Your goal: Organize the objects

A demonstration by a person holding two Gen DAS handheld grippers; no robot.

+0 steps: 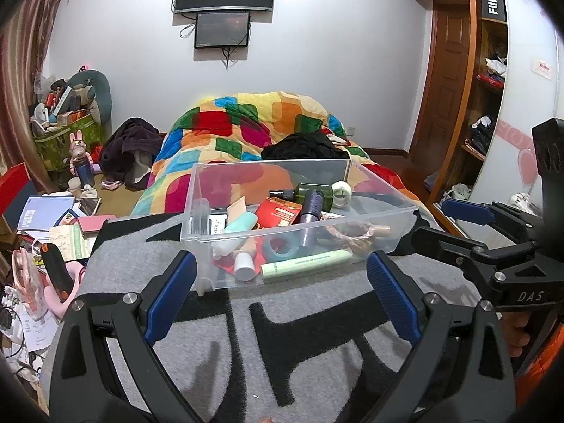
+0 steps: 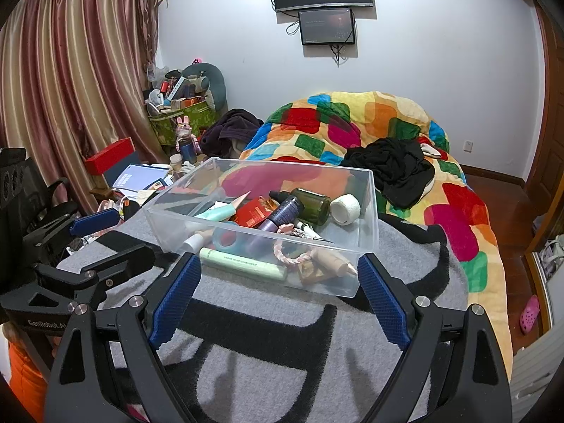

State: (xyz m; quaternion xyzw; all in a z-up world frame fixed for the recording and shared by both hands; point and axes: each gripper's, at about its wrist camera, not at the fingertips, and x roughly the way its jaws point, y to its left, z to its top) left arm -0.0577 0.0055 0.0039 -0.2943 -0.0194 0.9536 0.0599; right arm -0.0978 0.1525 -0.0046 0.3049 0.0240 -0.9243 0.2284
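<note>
The left gripper (image 1: 282, 294) hovers with its fingers spread wide and empty; the clear plastic bin (image 1: 384, 195) of toiletries sits on the grey blanket (image 1: 317, 303) just ahead of its tips. The pale green tube (image 2: 243, 264) lies crosswise along the near wall. The right gripper (image 2: 278, 294), fingers also apart, looks slightly nearer, I'd judge.

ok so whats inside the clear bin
Clear bin holds a green bottle, white tape roll, purple bottle, red packet, blue tape ring, pale green tube and pink rope ring. Whatever lies beneath the pile is covered.
</note>
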